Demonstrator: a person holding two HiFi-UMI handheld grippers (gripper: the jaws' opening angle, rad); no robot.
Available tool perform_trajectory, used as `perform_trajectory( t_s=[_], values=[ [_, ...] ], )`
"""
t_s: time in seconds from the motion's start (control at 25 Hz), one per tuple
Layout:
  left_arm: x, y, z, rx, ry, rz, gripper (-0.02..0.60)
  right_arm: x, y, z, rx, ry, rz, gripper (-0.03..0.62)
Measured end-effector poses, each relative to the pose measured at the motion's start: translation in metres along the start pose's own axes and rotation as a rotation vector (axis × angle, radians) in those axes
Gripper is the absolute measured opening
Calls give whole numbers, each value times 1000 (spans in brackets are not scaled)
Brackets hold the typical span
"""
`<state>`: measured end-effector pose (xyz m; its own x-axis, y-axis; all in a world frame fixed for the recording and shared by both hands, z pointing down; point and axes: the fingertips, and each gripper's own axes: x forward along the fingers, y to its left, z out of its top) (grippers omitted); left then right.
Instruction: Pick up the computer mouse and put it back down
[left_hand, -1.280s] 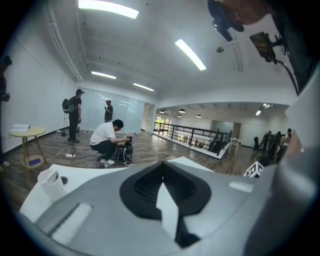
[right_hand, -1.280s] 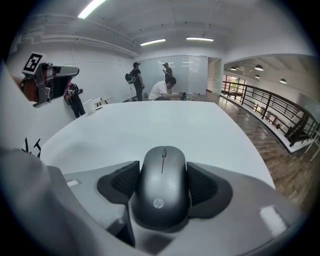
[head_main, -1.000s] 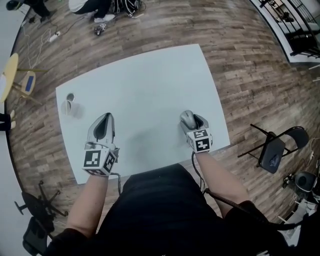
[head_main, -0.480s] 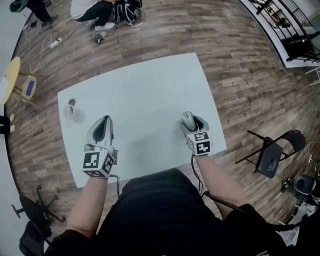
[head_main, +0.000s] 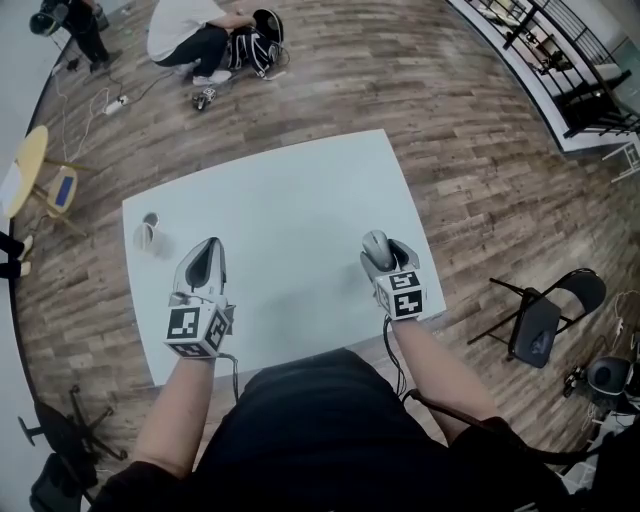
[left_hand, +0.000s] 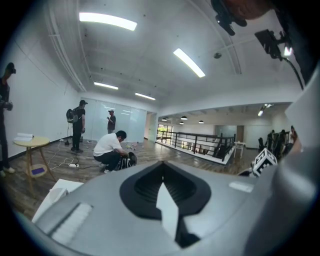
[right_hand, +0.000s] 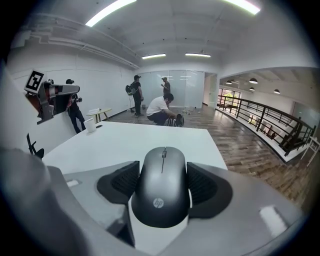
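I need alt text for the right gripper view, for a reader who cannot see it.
The right gripper clamps a dark grey computer mouse between its two black pads, over a white table. Beyond the table, one person crouches and others stand on a wooden floor.

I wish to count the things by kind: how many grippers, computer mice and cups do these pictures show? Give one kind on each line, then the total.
grippers: 2, the left gripper and the right gripper
computer mouse: 1
cup: 1
total: 4
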<state>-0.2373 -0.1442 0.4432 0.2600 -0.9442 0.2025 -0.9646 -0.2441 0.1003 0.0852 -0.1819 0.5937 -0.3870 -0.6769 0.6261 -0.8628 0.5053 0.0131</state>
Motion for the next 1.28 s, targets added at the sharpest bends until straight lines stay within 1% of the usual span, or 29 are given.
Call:
perform_trajectory(
  t_s=[0.32,0.48,0.68,0.84,1.04,1.28],
  values=[
    [2,-4,25,6,-55,1,8,-25,-4,41,-45,-40,11,295],
    [2,-6,33,29,-87,1,8,-37,-5,64,-53,-81,18,295],
    [-1,0,43,36,-110,20,8,-54,-2,94,-73,-118,20,295],
    [-5,-1,57,33,-126,25,8,-62,-2,112,-69,-140,21,295],
    [-10,15,68,49,-165,64,8,-74,0,134,-66,-179,19,295],
    [-14,17,96,27,-201,55,8,-94,-3,160,-42,-244,23,295]
  ],
)
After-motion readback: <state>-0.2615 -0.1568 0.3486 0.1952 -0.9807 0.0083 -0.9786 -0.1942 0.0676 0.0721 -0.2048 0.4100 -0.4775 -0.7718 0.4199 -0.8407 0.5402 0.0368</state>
